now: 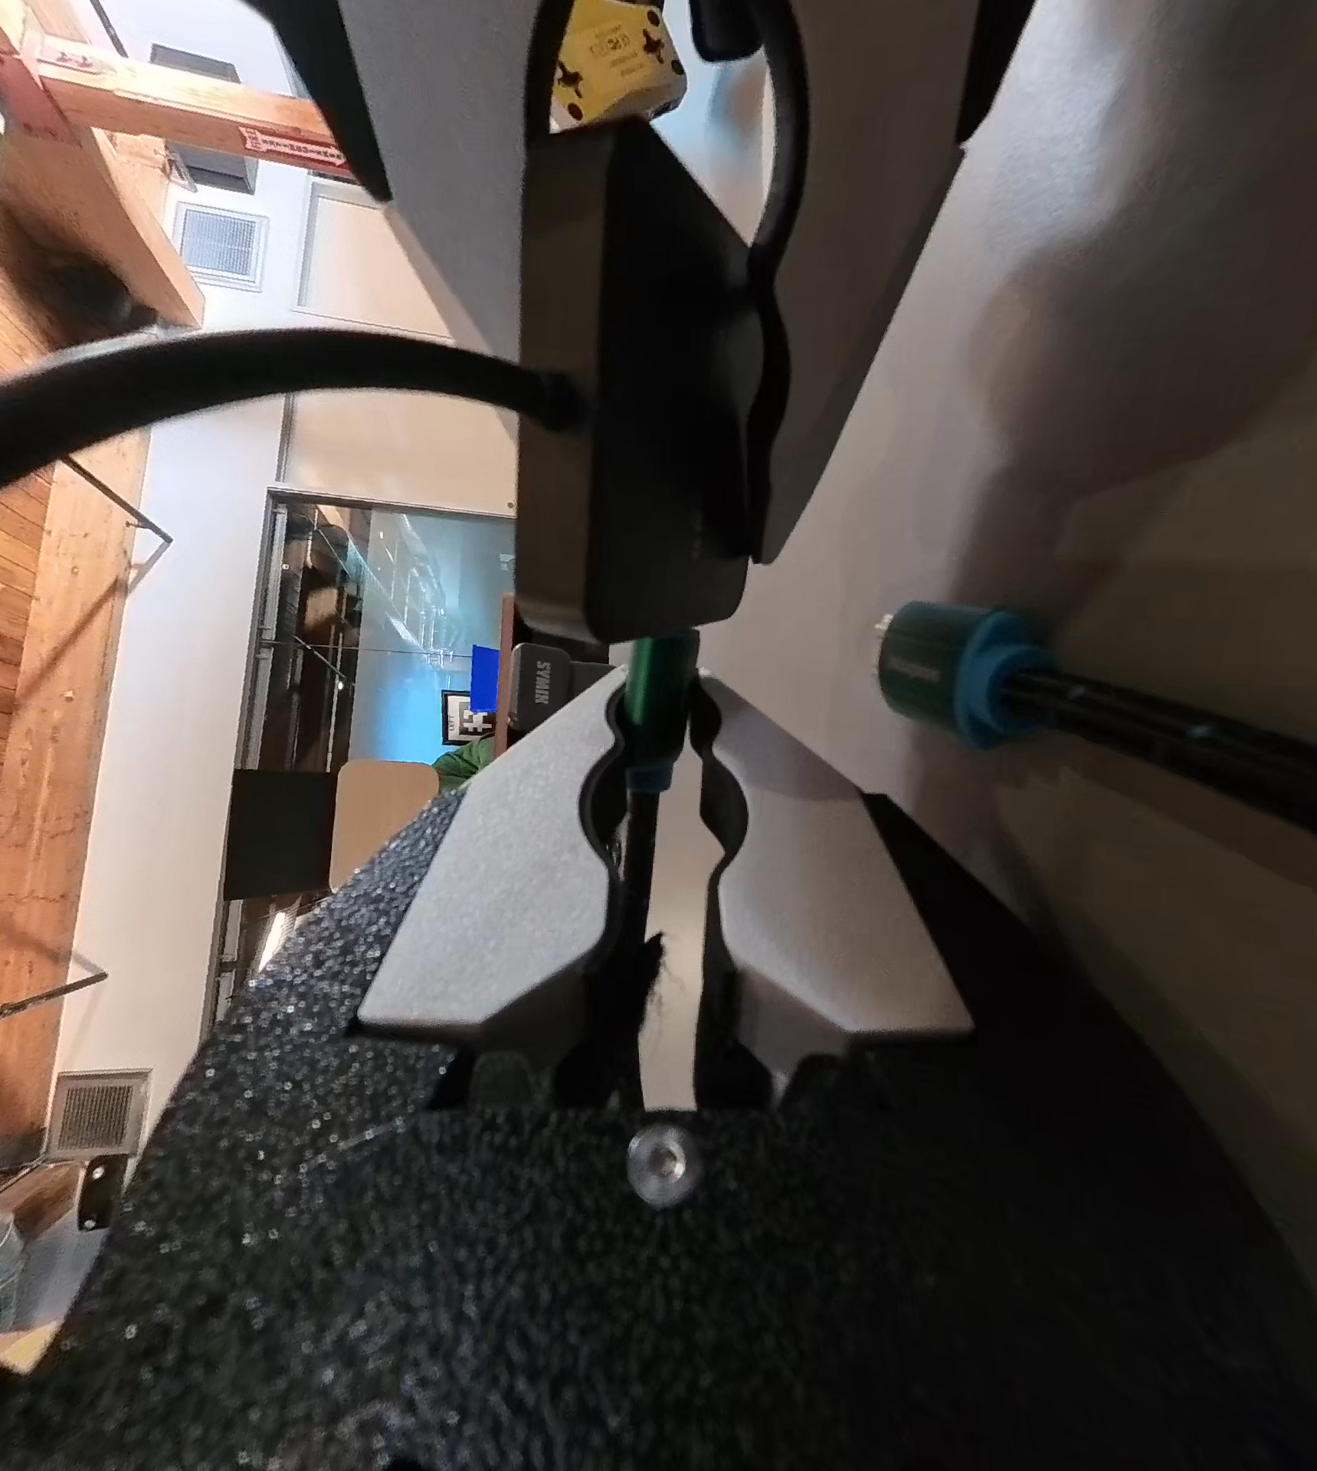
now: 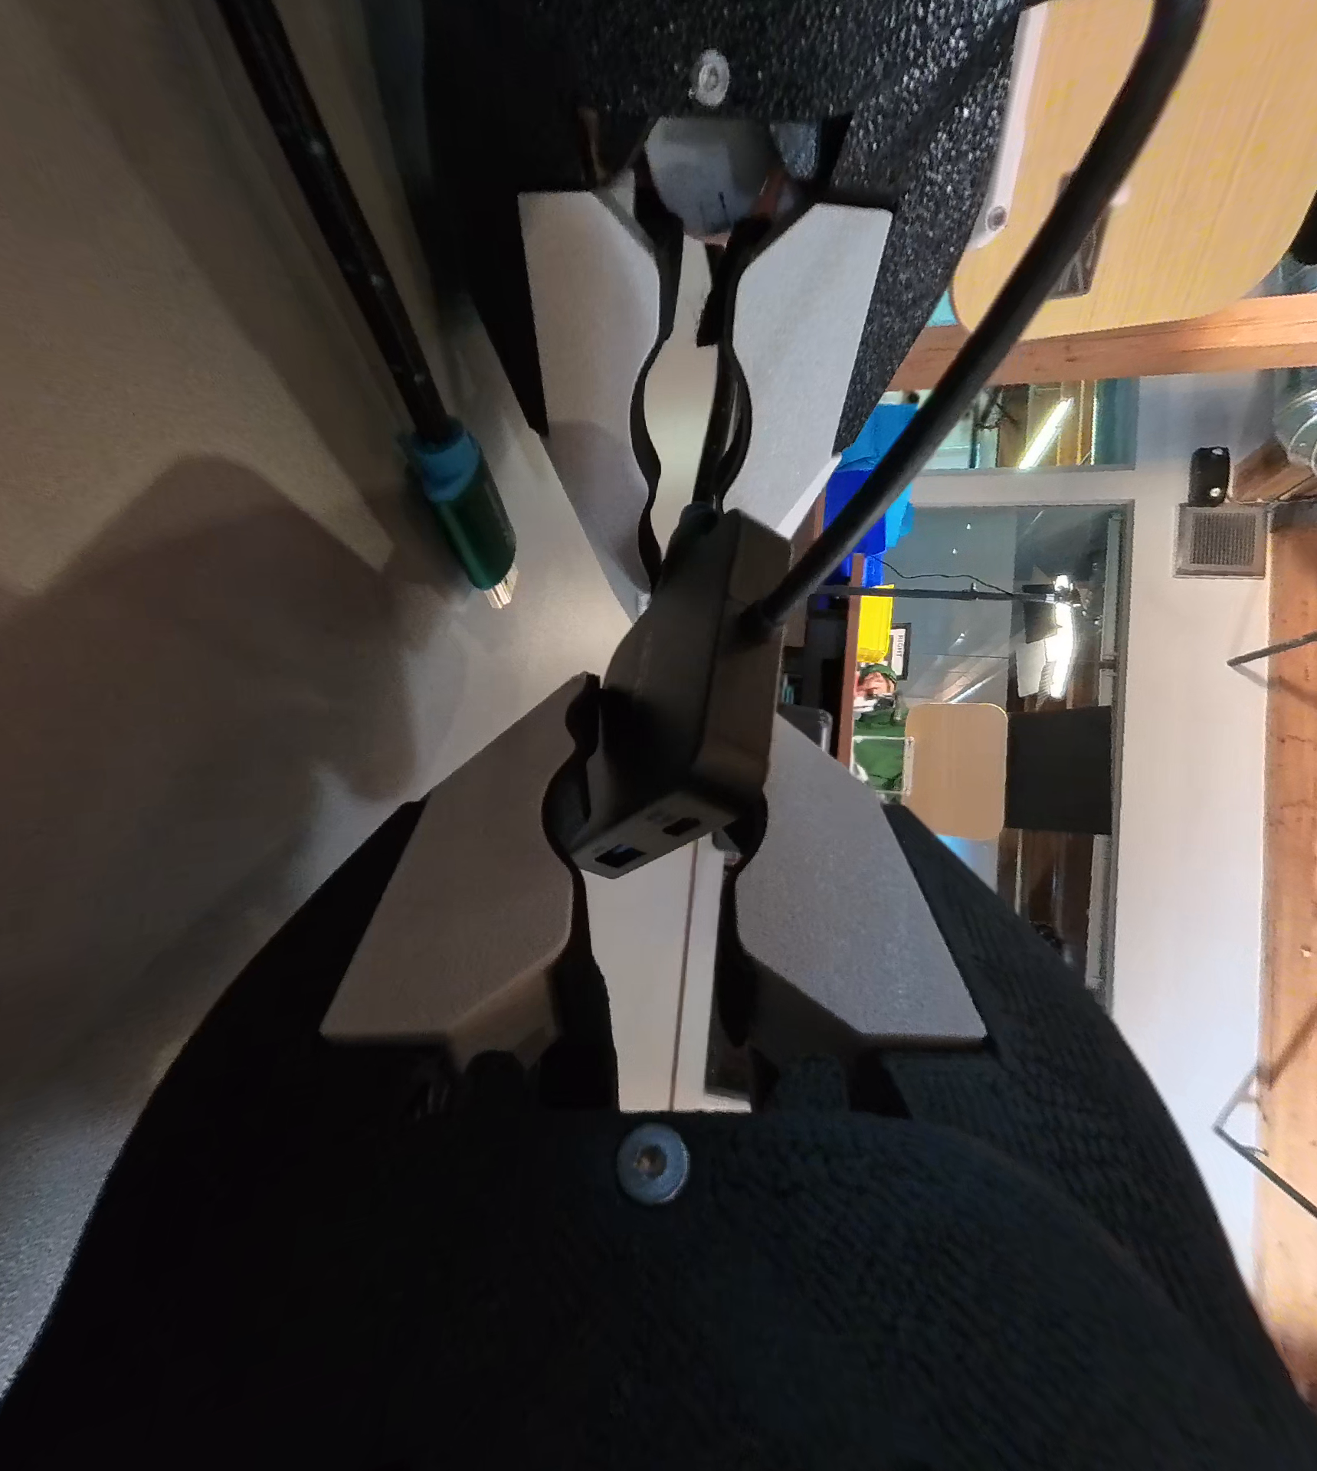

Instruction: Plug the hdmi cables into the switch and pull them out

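Since the green plug (image 1: 663, 661) meets the switch (image 1: 671, 398) end to end, the coming move turns on a single line. In the left wrist view, that line runs from 6 o'clock to 12 o'clock. The left gripper (image 1: 661, 700) is at the 6 o'clock end, pinching the plug by its flat sides, with the cable trailing back between the fingers. The switch stands directly at 12 o'clock from it, long axis on the same line, with its own black lead (image 1: 241, 382) leaving toward 9 o'clock.

The right gripper (image 2: 679, 716) clamps the switch across its narrow body, so the two tools face each other tip to tip. No bare metal shows between plug and port, so I judge the plug seated. How deep it sits is hidden. A straight pull toward 6 o'clock, without twist, looks like what removal needs.

A second plug (image 1: 949, 676), teal with a blue collar, lies loose on the pale table (image 1: 1117, 557) at 3 o'clock, and its metal tip points toward 9 o'clock.

Printing shows on that second plug, on a yellow tag (image 1: 615, 56) at 12 o'clock and on a grey block (image 1: 539, 696) behind.
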